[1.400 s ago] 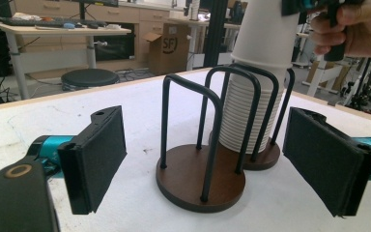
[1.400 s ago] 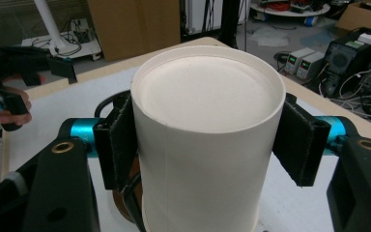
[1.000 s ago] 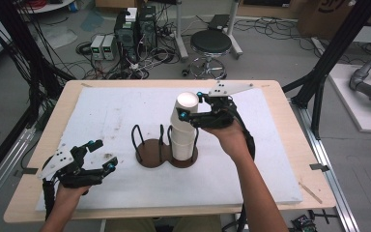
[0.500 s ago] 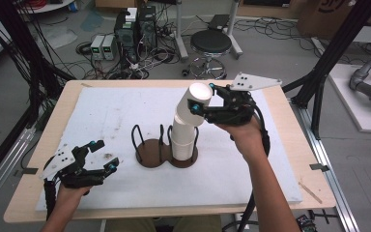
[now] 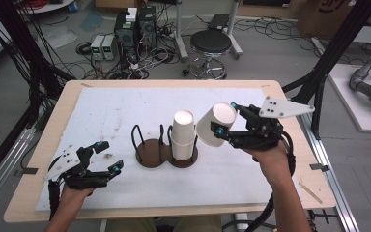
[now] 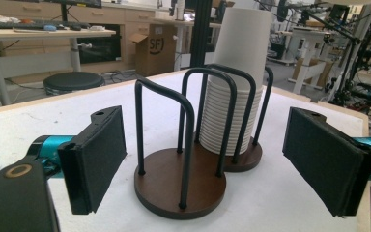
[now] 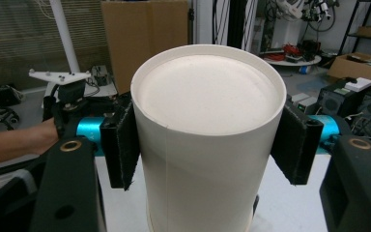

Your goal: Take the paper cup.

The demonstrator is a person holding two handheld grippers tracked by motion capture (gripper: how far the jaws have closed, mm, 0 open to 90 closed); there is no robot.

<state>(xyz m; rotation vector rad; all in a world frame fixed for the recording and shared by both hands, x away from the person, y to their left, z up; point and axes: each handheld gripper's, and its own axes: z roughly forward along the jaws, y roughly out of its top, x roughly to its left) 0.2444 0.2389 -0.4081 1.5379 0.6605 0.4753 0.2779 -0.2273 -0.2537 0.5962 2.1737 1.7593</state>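
The right tongs (image 5: 221, 126) are clamped on a white paper cup (image 5: 216, 124), their black pads (image 7: 121, 145) pressed flat against its two opposite sides; the jaws have just been closing, with the cup between them. The cup hangs above the bench (image 5: 125, 104), clear of everything else. Its long axis is tilted well off upright: in the high view the closed base points up and away from the hand toward the middle of the bench, while the open mouth sits back by the tongs' body. In the right gripper view that round base (image 7: 207, 94) faces the camera.

Just beside the held cup, off its base end, a stack of white cups (image 5: 183, 135) stands upright, bases up, in one bay of a dark wooden holder (image 5: 147, 154) with black wire hoops. The holder's other bay lies beyond the stack.

The left tongs (image 5: 106, 157) rest low on the bench with jaws spread wide and nothing between them; the holder (image 6: 181, 188) stands just ahead of them.
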